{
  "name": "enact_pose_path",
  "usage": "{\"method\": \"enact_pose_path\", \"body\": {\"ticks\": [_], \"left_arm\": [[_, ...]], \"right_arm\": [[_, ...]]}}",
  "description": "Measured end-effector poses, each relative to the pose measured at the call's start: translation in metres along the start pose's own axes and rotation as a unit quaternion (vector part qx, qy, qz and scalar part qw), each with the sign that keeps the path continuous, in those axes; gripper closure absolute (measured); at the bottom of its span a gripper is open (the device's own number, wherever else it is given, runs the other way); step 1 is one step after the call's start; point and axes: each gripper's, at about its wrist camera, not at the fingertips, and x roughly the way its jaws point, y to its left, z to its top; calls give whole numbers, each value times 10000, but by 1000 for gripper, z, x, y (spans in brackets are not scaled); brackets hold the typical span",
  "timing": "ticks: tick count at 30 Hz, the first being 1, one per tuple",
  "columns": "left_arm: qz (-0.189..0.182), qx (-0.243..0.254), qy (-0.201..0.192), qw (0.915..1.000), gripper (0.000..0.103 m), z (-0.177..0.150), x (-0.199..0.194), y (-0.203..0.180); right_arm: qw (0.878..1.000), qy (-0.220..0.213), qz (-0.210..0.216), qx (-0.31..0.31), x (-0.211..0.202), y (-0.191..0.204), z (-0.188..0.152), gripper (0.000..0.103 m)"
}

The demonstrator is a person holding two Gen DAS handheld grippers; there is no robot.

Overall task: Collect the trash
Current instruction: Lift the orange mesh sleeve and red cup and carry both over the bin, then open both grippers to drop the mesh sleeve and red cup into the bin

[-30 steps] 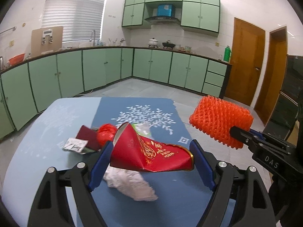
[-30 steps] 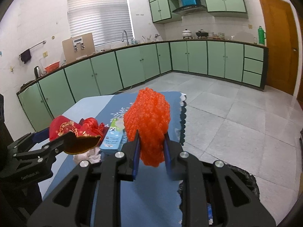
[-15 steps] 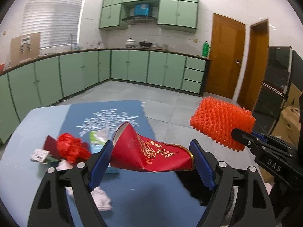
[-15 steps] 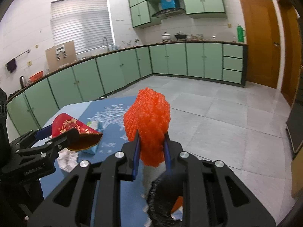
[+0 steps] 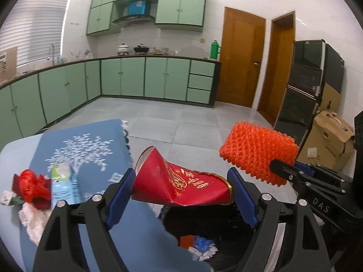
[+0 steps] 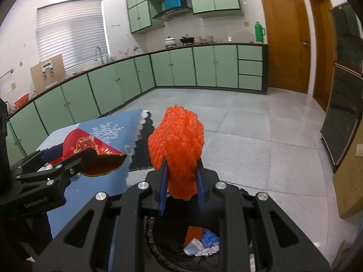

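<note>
My left gripper [image 5: 181,181] is shut on a crushed red paper cup [image 5: 179,184] with gold print, held over the table edge above a black-lined trash bin [image 5: 226,235]. My right gripper [image 6: 181,172] is shut on an orange foam net [image 6: 178,145], held above the same bin [image 6: 172,256]. The cup also shows in the right wrist view [image 6: 90,149], and the net in the left wrist view [image 5: 256,151]. On the table [image 5: 13,149] lie a red ribbon scrap [image 5: 34,185], a pale blue carton [image 5: 61,185] and crumpled white paper [image 5: 31,222].
The bin holds a red scrap [image 6: 192,234] and blue-white trash [image 6: 206,243]. A blue cloth with a white tree print [image 5: 90,149] covers the table. Green cabinets [image 5: 145,79] line the far wall. A cardboard box [image 5: 329,140] stands at the right on the tiled floor.
Both grippers have swung right, from over the table to over the bin, carrying the cup and the net. The bin's inside has come into view.
</note>
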Motion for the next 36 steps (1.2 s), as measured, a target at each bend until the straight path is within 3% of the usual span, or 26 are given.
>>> {"method": "enact_pose_path", "body": {"ticks": [12, 26, 28, 32, 36], "left_arm": [[-249, 172, 324, 9990, 22, -4, 41, -26], [-493, 209, 713, 9960, 22, -9, 69, -43], [-555, 156, 773, 9953, 21, -9, 70, -42], [-586, 74, 855, 9946, 19, -10, 70, -38], [-551, -33, 843, 9949, 18, -8, 67, -30]], "right_arm": [[9989, 220, -296, 275, 10, -37, -23, 82], [9963, 497, -490, 493, 26, -53, -37, 78], [9957, 532, -546, 530, 27, -55, -39, 68], [9951, 573, -596, 548, 29, -58, -43, 58], [9947, 557, -658, 553, 29, -57, -43, 35]]}}
